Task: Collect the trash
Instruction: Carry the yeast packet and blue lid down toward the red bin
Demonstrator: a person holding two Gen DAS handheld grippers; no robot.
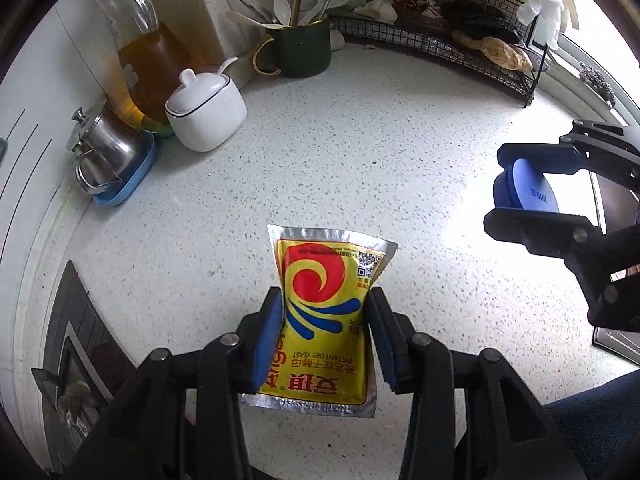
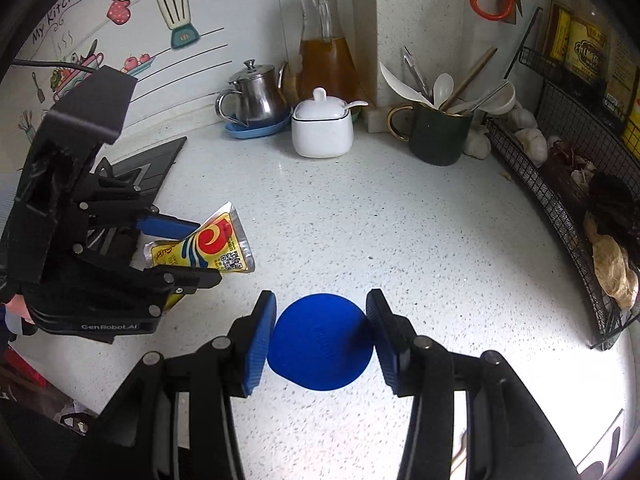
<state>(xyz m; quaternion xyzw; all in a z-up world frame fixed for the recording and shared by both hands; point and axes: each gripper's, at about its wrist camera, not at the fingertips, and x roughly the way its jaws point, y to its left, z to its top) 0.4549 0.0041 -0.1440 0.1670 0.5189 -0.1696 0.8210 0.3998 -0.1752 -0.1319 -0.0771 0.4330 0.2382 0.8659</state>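
Both tongs carry trash above the speckled countertop (image 1: 360, 140).

The left gripper (image 1: 326, 340) is clamped on a yellow instant dry yeast packet (image 1: 324, 320), its blue pads pinching the packet's 2 sides so it hangs clear of the counter. The right gripper (image 2: 320, 332) is clamped on a round blue lid (image 2: 320, 344), held edge to edge between its pads, also lifted. Ahead of both tongs, against the wall, stand a steel teapot (image 2: 256, 96) on a blue dish, a glass oil carafe (image 2: 326, 44), a white lidded sugar pot (image 2: 322, 128) and a dark green mug (image 2: 440, 132) full of spoons. A black wire rack (image 2: 560, 184) with garlic and dried goods runs along the right gripper's right side. Nothing lies between the tongs.
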